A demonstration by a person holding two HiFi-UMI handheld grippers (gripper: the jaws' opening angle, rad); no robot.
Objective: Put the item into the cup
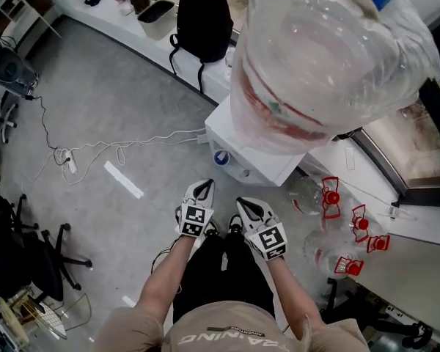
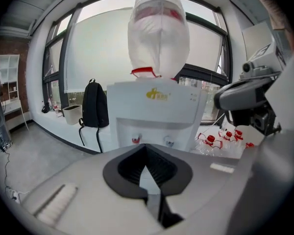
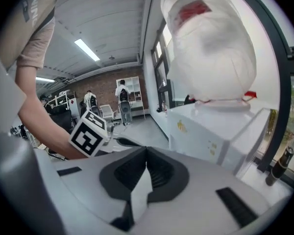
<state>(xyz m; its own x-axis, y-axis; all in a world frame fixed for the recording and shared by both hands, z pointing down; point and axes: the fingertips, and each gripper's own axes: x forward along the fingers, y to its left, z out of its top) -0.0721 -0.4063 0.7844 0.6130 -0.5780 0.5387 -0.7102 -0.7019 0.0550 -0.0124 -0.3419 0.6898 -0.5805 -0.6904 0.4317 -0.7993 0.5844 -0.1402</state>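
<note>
No cup and no item for it show in any view. I stand facing a white water dispenser (image 1: 249, 156) with a big upturned clear bottle (image 1: 323, 57) on top. My left gripper (image 1: 203, 188) and right gripper (image 1: 244, 206) hang side by side at waist height above the grey floor, pointing toward the dispenser. Both are shut with nothing between their jaws. In the left gripper view the left gripper (image 2: 146, 156) has its pads pressed together below the dispenser (image 2: 157, 114). The right gripper view shows the right gripper (image 3: 146, 156) the same way, with the left gripper's marker cube (image 3: 89, 133) beside it.
A black backpack (image 1: 203, 20) leans on the low white ledge beside a bin (image 1: 156, 17). Several empty bottles with red caps (image 1: 331, 196) lie right of the dispenser. White cables and a power strip (image 1: 70, 161) trail over the floor on the left, near black office chairs (image 1: 29, 248).
</note>
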